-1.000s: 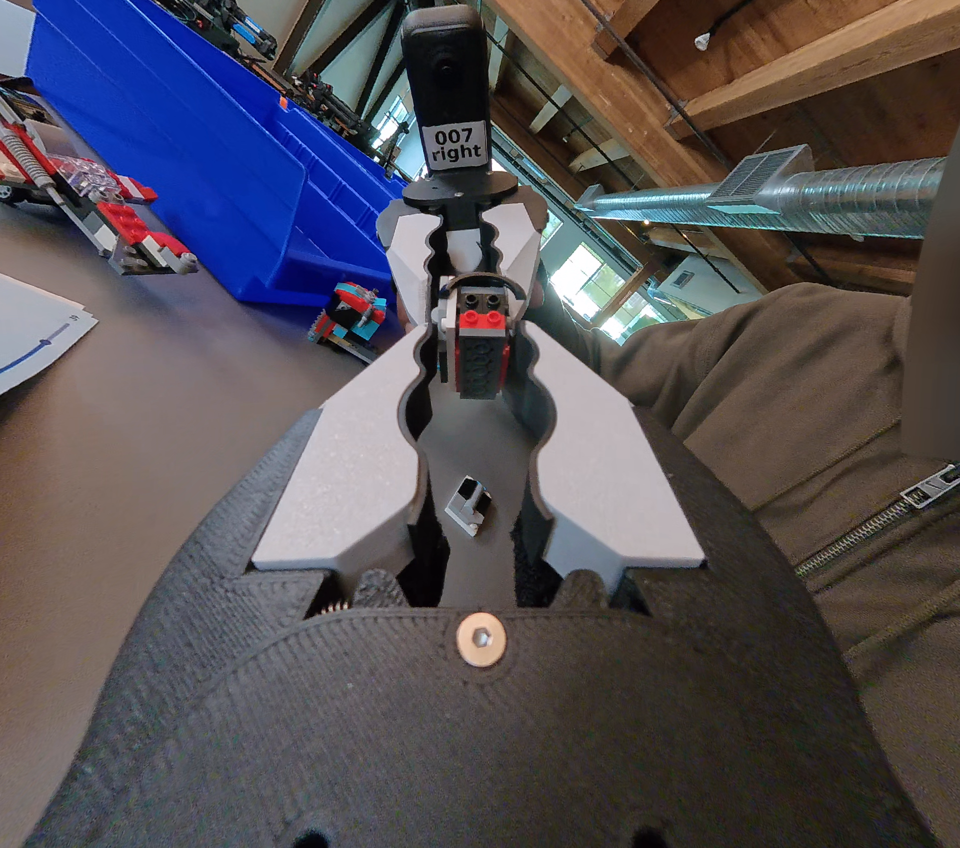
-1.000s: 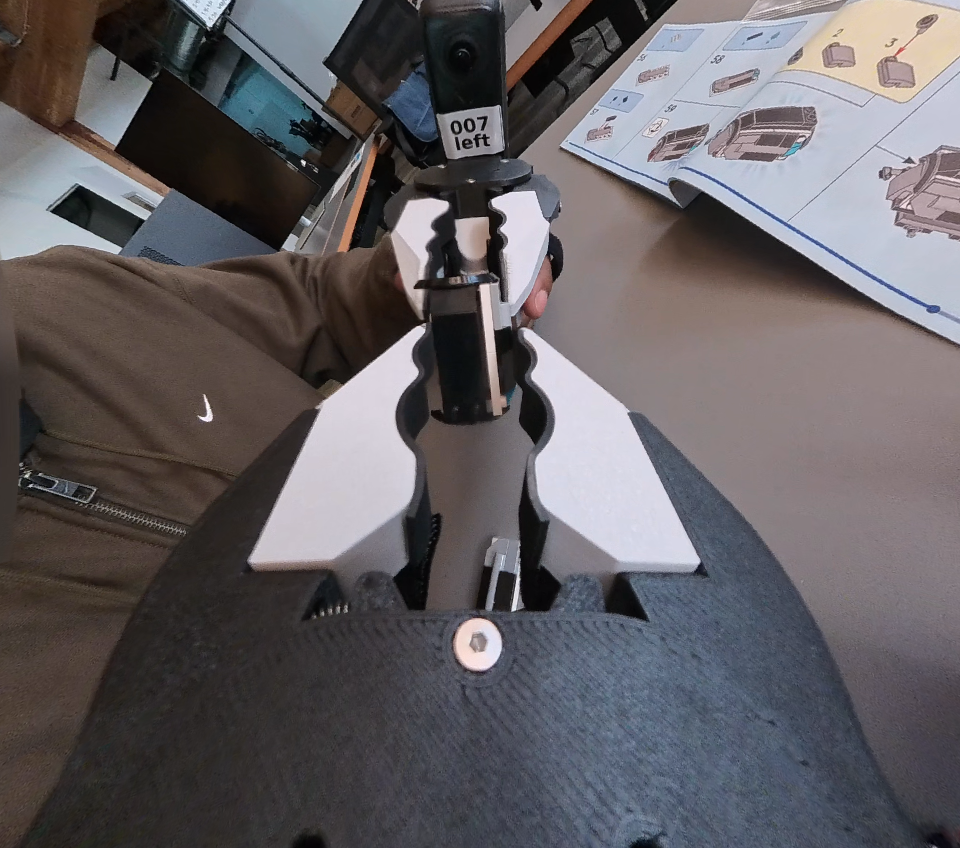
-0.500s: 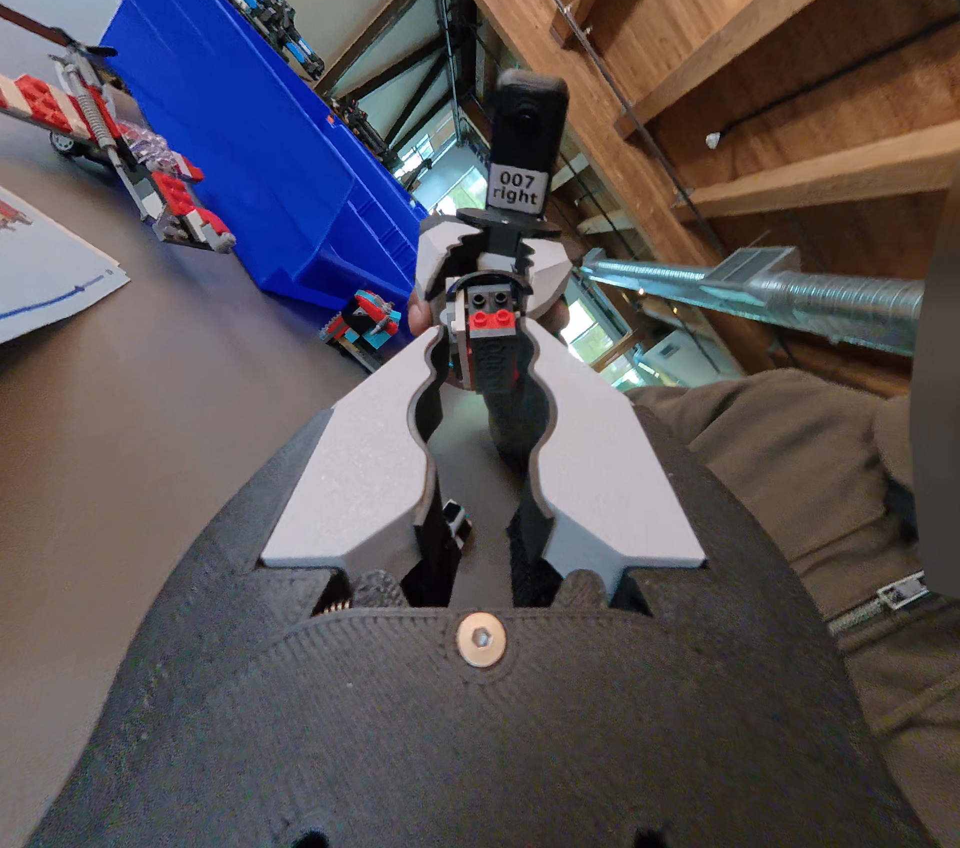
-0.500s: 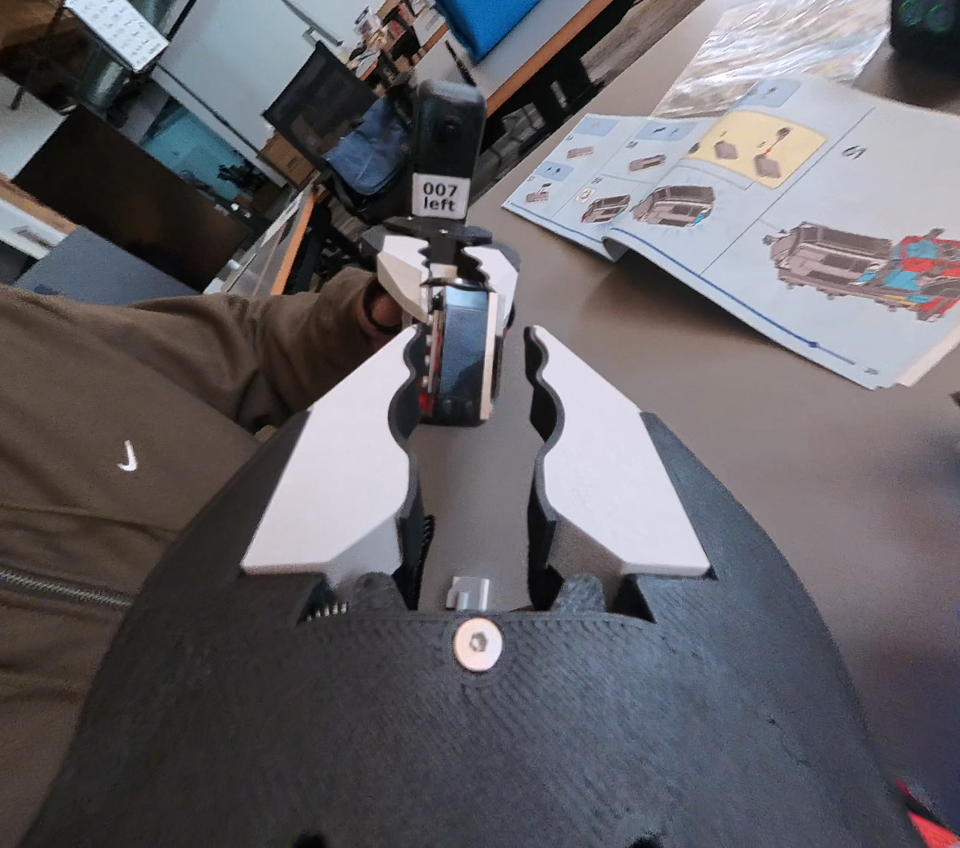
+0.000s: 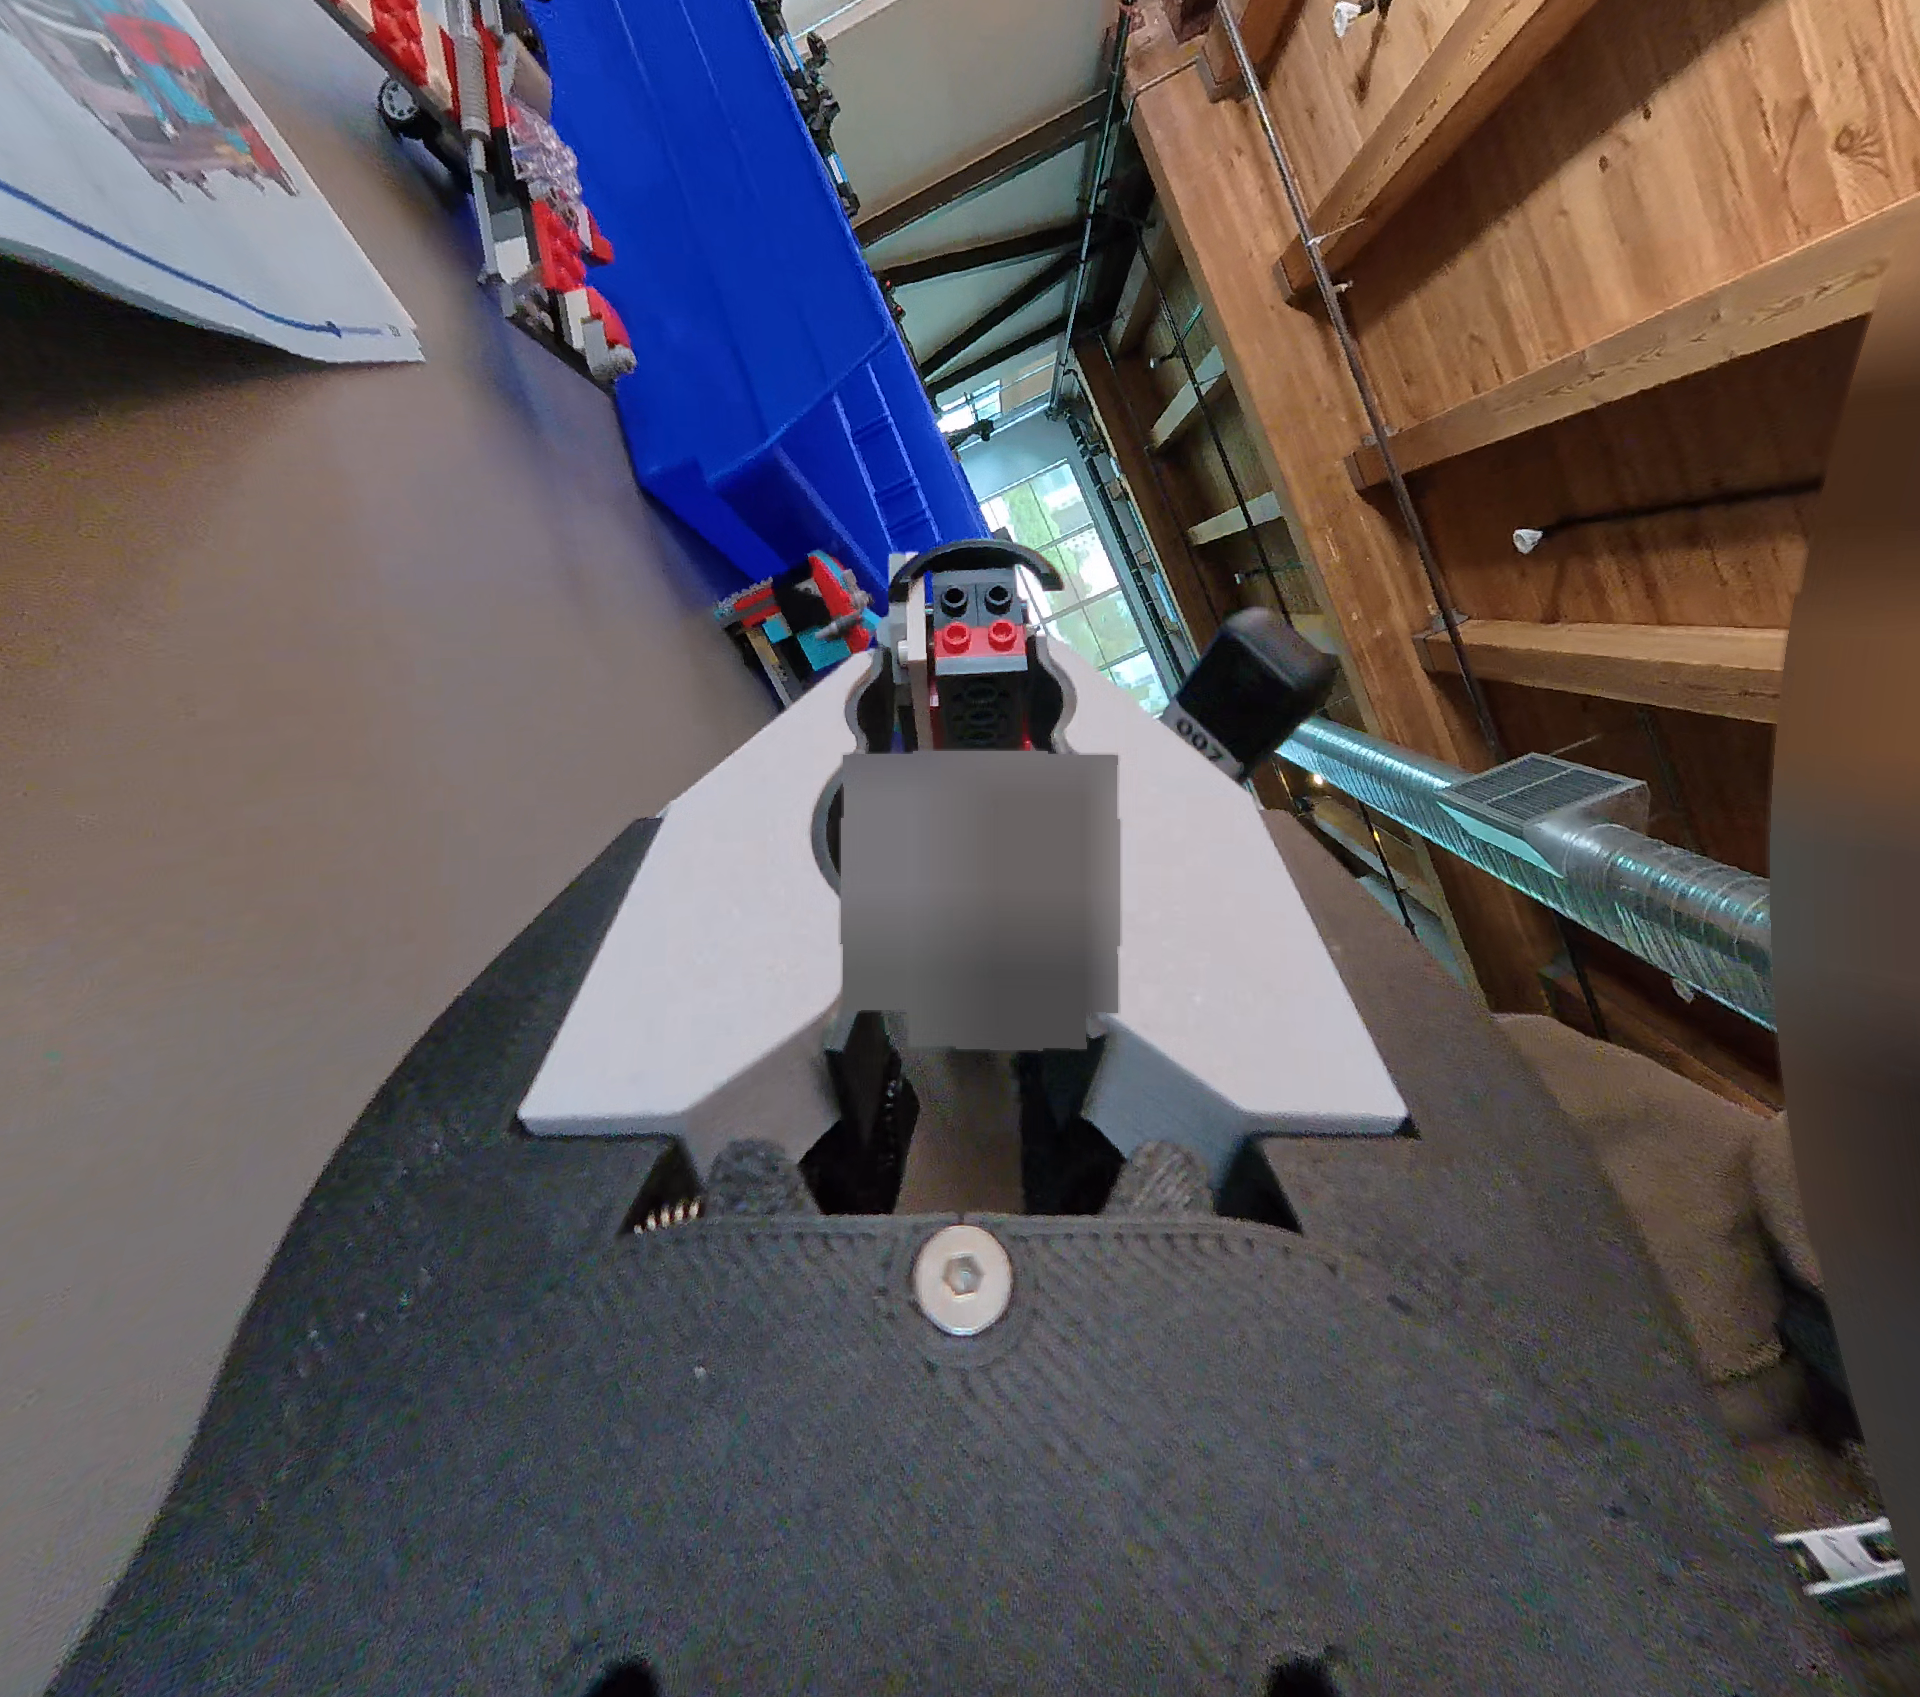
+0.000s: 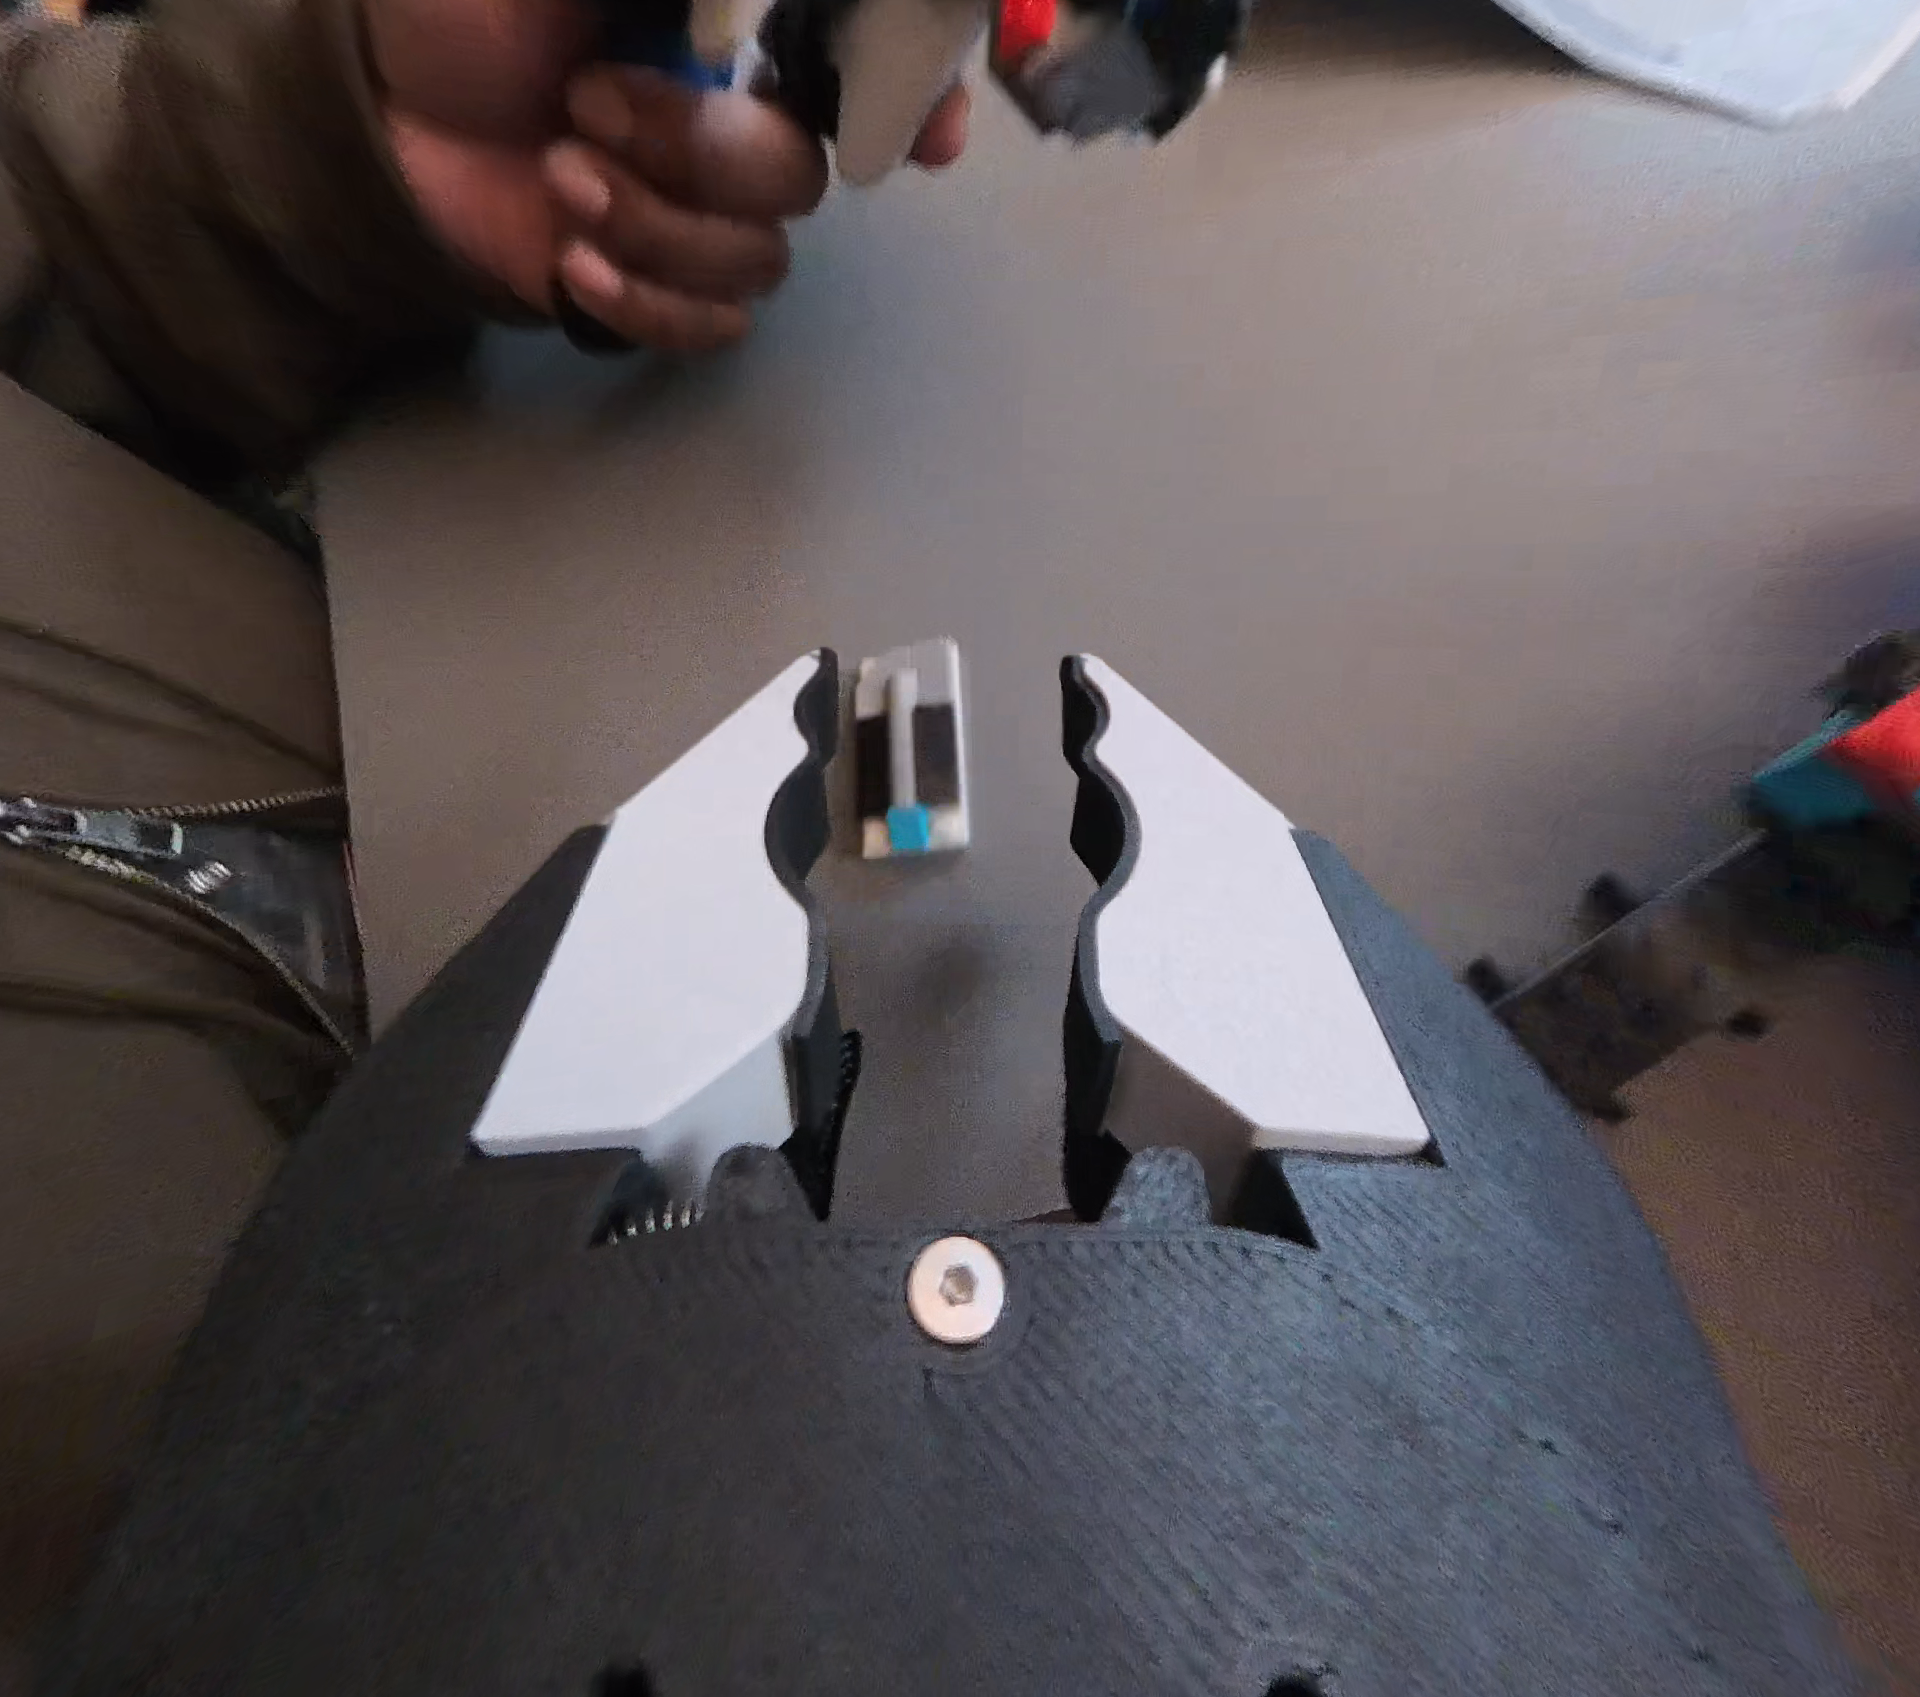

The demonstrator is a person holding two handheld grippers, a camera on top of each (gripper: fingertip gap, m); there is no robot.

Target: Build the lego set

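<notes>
Your left claw (image 5: 971,691) is pinching a small brick assembly (image 5: 975,660) of black, red and grey pieces, with its two fingers (image 5: 748,826) closed against the sides; the assembly's studded end sticks out past the fingertips and a thin black arch curves over its top. Off that claw's left tip a little red and teal brick model (image 5: 795,624) sits on the tabletop (image 5: 312,712), just in front of a blue bin (image 5: 717,213). Farther out on the left lie a long red and grey brick build (image 5: 499,120) and an open instruction booklet (image 5: 135,89).

Your right claw (image 6: 948,712) is spread, pointing down at the tabletop (image 6: 1247,400). A small grey, black and white piece with a blue tip (image 6: 912,748) lies flat on the tabletop between its fingers, close beside the left fingertip (image 6: 805,712) and clear of the right one; whether the left pad touches it you cannot tell. Ahead of this claw, your left hand (image 6: 540,89) holds the other claw with the brick assembly raised above the tabletop, blurred. Off to its right sits the red and teal model (image 6: 1849,774).
</notes>
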